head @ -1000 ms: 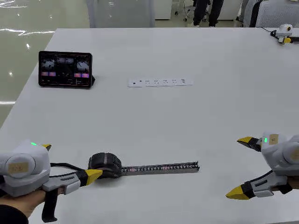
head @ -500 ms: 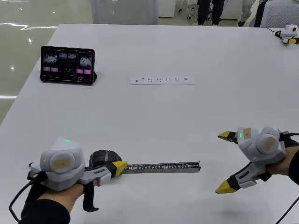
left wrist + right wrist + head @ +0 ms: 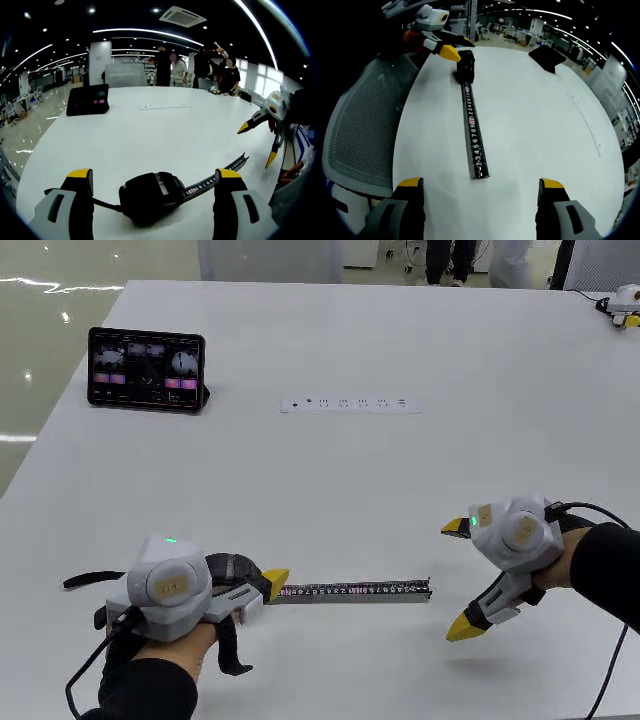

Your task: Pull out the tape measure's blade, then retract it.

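Left tool [image 3: 153, 174] straddles the tape measure [image 3: 149, 196] on the white table [image 3: 150, 127]

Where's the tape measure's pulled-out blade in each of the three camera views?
Head view: blade lies low centre, running left to right.
Left gripper view: blade at bottom right, slanting up from the black case.
Right gripper view: blade left of centre, running away up the picture.
Shared landmark: the tablet.
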